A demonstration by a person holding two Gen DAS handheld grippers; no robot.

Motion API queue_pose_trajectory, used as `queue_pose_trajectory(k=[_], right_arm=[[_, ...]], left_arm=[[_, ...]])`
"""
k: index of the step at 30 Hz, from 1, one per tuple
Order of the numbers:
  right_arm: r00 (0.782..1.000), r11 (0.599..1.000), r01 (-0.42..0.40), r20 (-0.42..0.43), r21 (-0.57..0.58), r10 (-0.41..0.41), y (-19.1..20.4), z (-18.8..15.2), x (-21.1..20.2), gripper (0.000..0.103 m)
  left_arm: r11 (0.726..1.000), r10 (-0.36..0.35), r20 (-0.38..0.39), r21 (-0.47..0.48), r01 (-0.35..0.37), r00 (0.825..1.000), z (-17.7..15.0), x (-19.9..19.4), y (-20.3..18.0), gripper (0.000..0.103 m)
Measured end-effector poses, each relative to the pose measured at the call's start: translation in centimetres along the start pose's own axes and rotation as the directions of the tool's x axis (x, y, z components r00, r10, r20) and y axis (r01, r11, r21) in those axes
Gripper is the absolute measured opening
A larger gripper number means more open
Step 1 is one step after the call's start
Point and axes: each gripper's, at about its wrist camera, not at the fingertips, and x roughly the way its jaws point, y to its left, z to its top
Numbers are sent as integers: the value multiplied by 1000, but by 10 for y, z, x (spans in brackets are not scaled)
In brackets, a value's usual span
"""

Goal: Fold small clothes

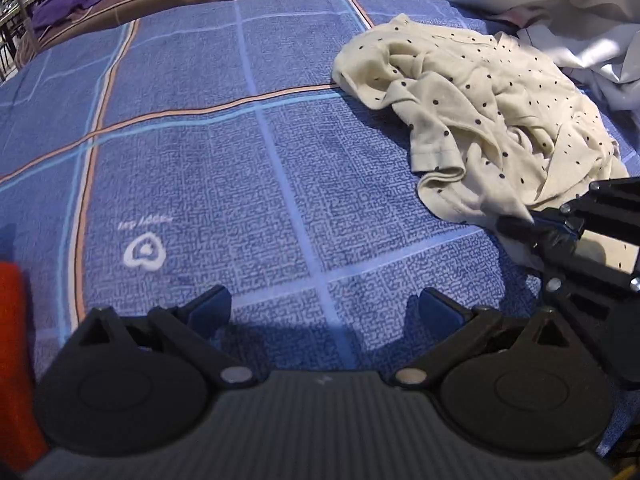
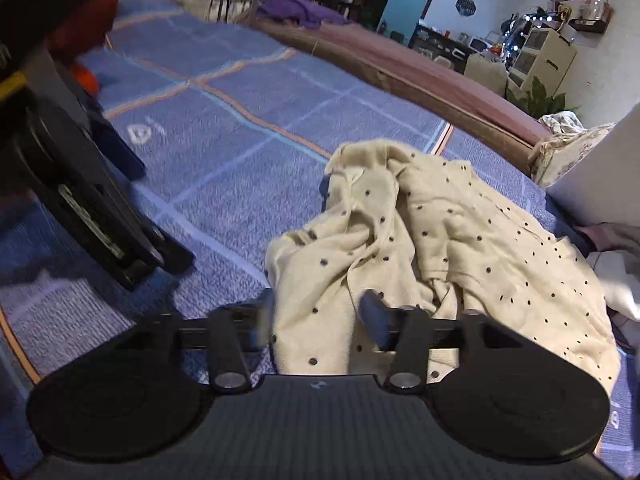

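Nearest the lens in each wrist view: the black ribbed gripper body with its two round finger hubs.

Bedspread [image 1: 200, 168]: blue, maze-textured, crossed by pale blue and orange-brown stripes, covering nearly the whole surface in both views. A small white logo [image 1: 143, 251] is printed on it, left of centre in the left wrist view.

Brown mattress edge [image 2: 420, 68]: runs along the far side of the bedspread, with a purple cloth [image 2: 300, 8] heaped on it.

White bedding [image 1: 560, 8]: crumpled at the far right, touching the garment's far edge.

Cream garment with dark dots [image 1: 480, 100]: lies crumpled in a loose heap on the right part of the bedspread, one ribbed cuff turned toward the centre. Unfolded.

Left gripper [image 1: 324, 312]: fingers spread to their widest, blue pads well apart, only bare bedspread between them, left of the garment and not touching it.

Right gripper [image 2: 316, 316]: fingers parted, set over the near edge of the garment, cloth showing between them; the pads do not press on it. Motion blur on the left finger [image 2: 264, 320]. In the left wrist view it enters from the right, its tip at the garment's near hem.

Orange-red object [image 1: 12, 340]: blurred, at the left edge; kind cannot be told.
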Motion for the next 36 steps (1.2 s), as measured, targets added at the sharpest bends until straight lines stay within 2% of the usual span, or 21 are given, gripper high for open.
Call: queue_pose_trajectory(k=[1, 4, 8, 10, 11, 13, 16, 18, 19, 21, 23, 24, 25, 26, 27, 28, 29, 31, 33, 35, 36], right_arm=[[1000, 1000, 22, -2, 0, -22, 5, -1, 0, 2], [995, 990, -20, 96, 138, 7, -1, -4, -39, 2], [974, 935, -189, 176, 300, 140, -10, -7, -106, 2], [929, 860, -356, 241, 366, 281, -18, -13, -139, 3], [907, 844, -403, 276, 354, 318, -16, -14, -154, 3], [889, 825, -445, 280, 347, 361, -8, -18, -170, 3], [864, 783, -502, 239, 367, 443, 10, -26, -160, 4], [873, 799, -485, 145, 355, 466, 32, -32, -142, 8], [889, 823, -447, 72, 350, 452, 48, -36, -129, 22], [910, 842, -382, -3, 379, 415, 65, -43, -109, 27], [915, 808, -376, 46, 453, 400, 58, -44, -108, 27], [920, 793, -377, 97, 479, 379, 49, -43, -113, 35], [934, 792, -355, 144, 496, 328, 39, -43, -122, 51], [952, 808, -305, 162, 504, 258, 28, -41, -130, 61], [969, 828, -242, 163, 505, 184, 17, -39, -136, 79], [982, 845, -175, 154, 505, 111, 6, -38, -140, 86], [990, 853, -101, 134, 513, 37, -8, -39, -141, 86], [994, 818, -2, 88, 575, -59, -38, -44, -141, 86], [992, 745, 32, 69, 666, -105, -66, -56, -141, 87], [990, 708, 40, 70, 706, -125, -76, -66, -145, 87], [988, 702, 56, 62, 710, -142, -76, -70, -147, 87]], left_arm=[[1000, -20, 8, -17, 20, 1000, -2, -5, 3, 103], [998, -44, 36, -38, 45, 998, -4, -19, 8, 103], [997, -59, 55, -55, 62, 997, -2, -29, 14, 103], [996, -64, 72, -62, 68, 995, -3, -35, 16, 103], [996, -62, 76, -66, 67, 995, -4, -37, 18, 103], [995, -66, 68, -74, 71, 996, -6, -40, 21, 103], [993, -85, 53, -74, 89, 995, -14, -43, 24, 103], [994, -86, 58, -69, 90, 995, -21, -45, 22, 103], [995, -78, 64, -60, 82, 995, -24, -45, 19, 103], [997, -81, 67, -2, 81, 994, -28, -44, 10, 103], [996, -64, 100, 67, 57, 993, -27, -45, -3, 103], [993, -56, 122, 105, 44, 991, -24, -47, -11, 103], [988, -60, 141, 148, 39, 988, -20, -48, -20, 103], [979, -77, 164, 199, 43, 984, -15, -50, -32, 103], [967, -99, 189, 248, 51, 977, -9, -51, -44, 103], [953, -121, 206, 297, 56, 971, -3, -51, -57, 103], [937, -138, 209, 344, 59, 968, 2, -50, -70, 103], [881, -163, 202, 470, 51, 966, 11, -43, -107, 103], [814, -162, 207, 580, 12, 965, 12, -31, -140, 102], [744, -129, 218, 666, -51, 967, 10, -16, -167, 99], [708, -119, 191, 704, -52, 974, 9, -5, -178, 88]])
